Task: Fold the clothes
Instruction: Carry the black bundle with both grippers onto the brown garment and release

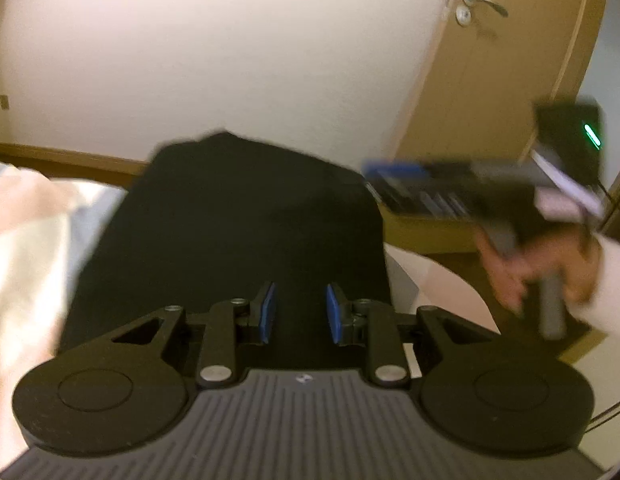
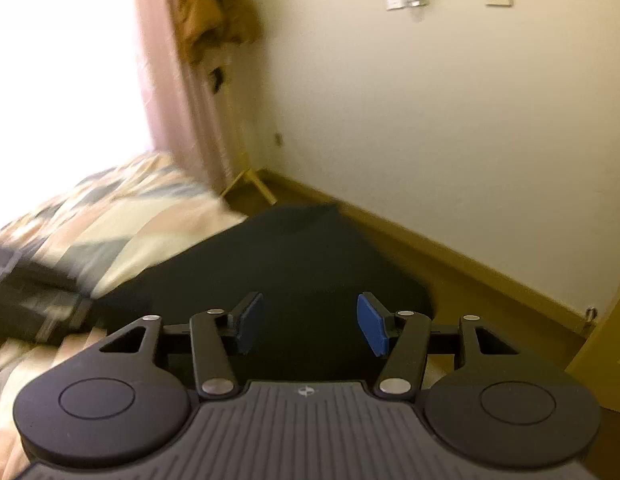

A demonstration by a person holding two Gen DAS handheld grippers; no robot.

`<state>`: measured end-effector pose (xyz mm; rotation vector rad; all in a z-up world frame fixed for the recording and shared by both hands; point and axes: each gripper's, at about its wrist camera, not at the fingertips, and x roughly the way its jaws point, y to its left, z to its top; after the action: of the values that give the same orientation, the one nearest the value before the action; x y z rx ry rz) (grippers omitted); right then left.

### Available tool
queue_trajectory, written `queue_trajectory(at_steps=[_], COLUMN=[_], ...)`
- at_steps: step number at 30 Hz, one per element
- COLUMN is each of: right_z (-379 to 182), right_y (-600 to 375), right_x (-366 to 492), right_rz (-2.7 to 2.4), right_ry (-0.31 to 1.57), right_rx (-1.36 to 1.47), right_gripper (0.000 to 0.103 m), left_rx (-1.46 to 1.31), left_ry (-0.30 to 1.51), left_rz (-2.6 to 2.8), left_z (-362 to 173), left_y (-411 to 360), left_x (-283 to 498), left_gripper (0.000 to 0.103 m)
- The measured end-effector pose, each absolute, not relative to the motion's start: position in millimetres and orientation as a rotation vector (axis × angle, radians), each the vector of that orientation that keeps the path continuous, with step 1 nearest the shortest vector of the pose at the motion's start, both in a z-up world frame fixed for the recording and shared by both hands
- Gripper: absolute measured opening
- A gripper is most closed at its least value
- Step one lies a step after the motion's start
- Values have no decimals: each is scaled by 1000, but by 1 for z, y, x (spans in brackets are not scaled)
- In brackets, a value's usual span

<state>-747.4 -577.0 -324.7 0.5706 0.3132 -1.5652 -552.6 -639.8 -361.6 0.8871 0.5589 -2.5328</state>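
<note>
A black garment [image 1: 238, 216] lies flat on the bed near its corner; it also shows in the right wrist view [image 2: 294, 264]. My left gripper [image 1: 301, 312] is open and empty, held just above the garment's near part. My right gripper [image 2: 310, 322] is open and empty, also over the garment's near edge. In the left wrist view the right gripper [image 1: 462, 188] appears blurred at the right, held in a hand [image 1: 542, 268]. In the right wrist view the left gripper [image 2: 34, 296] is a blurred dark shape at the left.
The bed has a patterned pastel cover [image 2: 122, 216]. A white wall [image 1: 230, 60] and wooden skirting [image 2: 450, 256] run behind. A wooden door [image 1: 494, 80] stands at the right. A curtain [image 2: 182, 92] and a bright window [image 2: 62, 60] are at the left.
</note>
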Motion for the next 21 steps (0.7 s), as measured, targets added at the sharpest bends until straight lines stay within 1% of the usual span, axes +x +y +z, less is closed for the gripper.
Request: queue_trajectory(at_steps=[2,3,4,7,12,15,17,21], right_z=[-338,-346,-358,-384,-399,-389,-375,-367], right_y=[-597,-604,-606,-613,-612,-606,-602,-593], right_x=[-760,-766,-771,-790,-805,-804,-796,-780], right_rz=[-1574,-1575,-1567,-1543,-1542,-1548,-1556,-1516], right_ry=[313,319,333,297,263,273,262,273], right_rx=[578,586,608,677,745,736,693,660], right_gripper=[54,49,48,48,48,48,45,45], left_rx=[914,919,918,907,921,905,917,940], left_ry=[569,543,532,533,525,557,539,503], left_rz=[-2517,-2504,-2497,-2485,-2471,-2469,-2462,-2450], left_z=[-376,-381,-384,-389,-380,-374,-377,-384], left_y=[-634,-631,-629,-624,-614,-615,-612,-608], left_x=[-563,-567,-569,-574,-575,-574,-577,-583], left_gripper=[22,22,22,22,22,22,22,22])
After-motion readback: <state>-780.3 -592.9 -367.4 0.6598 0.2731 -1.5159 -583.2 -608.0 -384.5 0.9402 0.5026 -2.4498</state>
